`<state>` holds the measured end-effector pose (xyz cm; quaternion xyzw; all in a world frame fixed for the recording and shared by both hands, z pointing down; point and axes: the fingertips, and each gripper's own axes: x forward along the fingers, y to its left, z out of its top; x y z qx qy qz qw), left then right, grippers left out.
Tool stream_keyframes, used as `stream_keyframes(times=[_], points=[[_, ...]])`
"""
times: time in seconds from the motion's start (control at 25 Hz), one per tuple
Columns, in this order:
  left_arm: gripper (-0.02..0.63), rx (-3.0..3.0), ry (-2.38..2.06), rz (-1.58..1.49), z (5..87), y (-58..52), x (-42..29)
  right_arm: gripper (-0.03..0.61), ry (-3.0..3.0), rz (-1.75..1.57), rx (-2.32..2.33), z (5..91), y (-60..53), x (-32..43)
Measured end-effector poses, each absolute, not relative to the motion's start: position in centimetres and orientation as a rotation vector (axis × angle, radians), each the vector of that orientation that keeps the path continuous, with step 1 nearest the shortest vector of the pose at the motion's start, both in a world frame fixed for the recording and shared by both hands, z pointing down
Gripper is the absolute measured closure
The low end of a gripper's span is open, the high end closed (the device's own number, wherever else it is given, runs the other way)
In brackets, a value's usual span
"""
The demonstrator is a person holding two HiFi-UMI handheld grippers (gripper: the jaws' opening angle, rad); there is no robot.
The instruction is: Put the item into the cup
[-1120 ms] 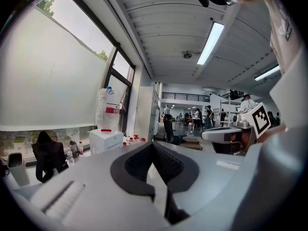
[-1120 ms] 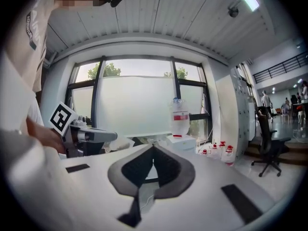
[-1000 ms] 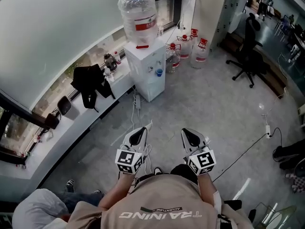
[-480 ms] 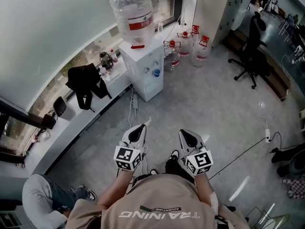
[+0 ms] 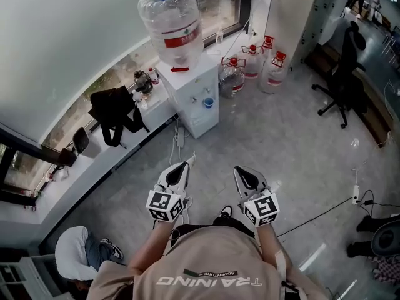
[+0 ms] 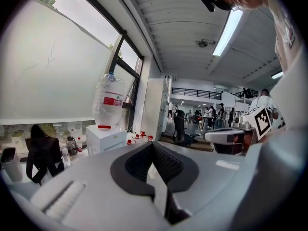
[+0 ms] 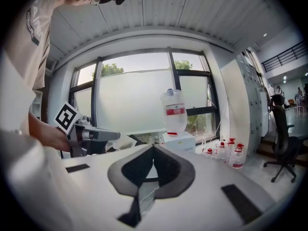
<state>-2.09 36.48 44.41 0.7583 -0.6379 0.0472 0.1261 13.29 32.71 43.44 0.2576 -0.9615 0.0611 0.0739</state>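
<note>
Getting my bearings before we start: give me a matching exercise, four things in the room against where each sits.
Things:
1 large water bottle
2 black bag
3 office chair
4 spare bottles

Places:
A on the floor beside the white dispenser
B on the window ledge
C atop the white dispenser
D far right

Pairs: 1-C, 2-B, 3-D, 4-A

Head view: the rear parts of the left gripper [image 5: 187, 164] and the right gripper [image 5: 239, 171] lie hidden beneath their marker cubes [image 5: 165, 205]. At 7 o'clock a second person [image 5: 75, 253] is cut by the bottom edge. At 4 o'clock dark shapes [image 5: 377, 214], cut by the right edge, cannot be identified. The print on the water bottle's label [image 5: 178, 37] is too small to read. Left gripper view: the figures [image 6: 211, 114] at 3 o'clock are too small to tell apart.
</note>
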Motion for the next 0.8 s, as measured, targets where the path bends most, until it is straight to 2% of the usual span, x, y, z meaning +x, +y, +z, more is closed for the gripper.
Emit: stream_keyframes(times=[0.2,0.52,0.8], points=[[0.606,2.222,-1.841,0.1,45.2,33.3,-0.3,0.568,-2.821,0.082,0.721,45.5,29.5,13.4],[0.606,2.199,-1.82,0.151,46.0,29.9,-1.6,0.568,-2.844,0.285,0.66,47.1,26.5,11.3],[0.606,2.241,-1.779,0.129,45.4,25.3,-4.6,0.568,-2.844,0.321,0.725,45.2,22.0,8.2]])
